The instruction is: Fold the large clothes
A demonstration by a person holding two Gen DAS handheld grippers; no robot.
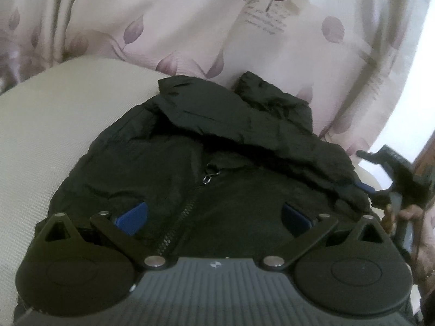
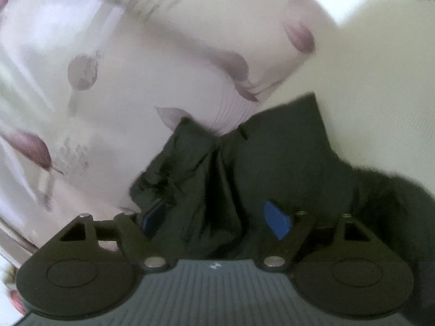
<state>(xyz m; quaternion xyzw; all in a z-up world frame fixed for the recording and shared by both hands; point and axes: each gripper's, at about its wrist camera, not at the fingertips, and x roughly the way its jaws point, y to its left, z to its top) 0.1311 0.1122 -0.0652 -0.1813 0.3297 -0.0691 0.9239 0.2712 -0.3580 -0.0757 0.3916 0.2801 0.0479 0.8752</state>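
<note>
A black zip-up hooded jacket (image 1: 217, 146) lies front-up on a cream mesh surface (image 1: 54, 125), hood toward the far side. My left gripper (image 1: 214, 217) is open over the jacket's lower front, its blue pads (image 1: 133, 217) spread to either side of the zipper (image 1: 187, 209). My right gripper (image 2: 214, 220) is open wide with bunched black jacket fabric (image 2: 272, 163) between its blue pads (image 2: 277, 218). The right gripper also shows in the left wrist view (image 1: 391, 179), at the jacket's right edge.
A white and pink curtain (image 1: 190, 21) with purple leaf prints hangs right behind the surface, and fills the left of the right wrist view (image 2: 108, 81). A pale wall (image 2: 380, 68) is at the right there. The holder's hand (image 1: 407, 214) shows at the right edge.
</note>
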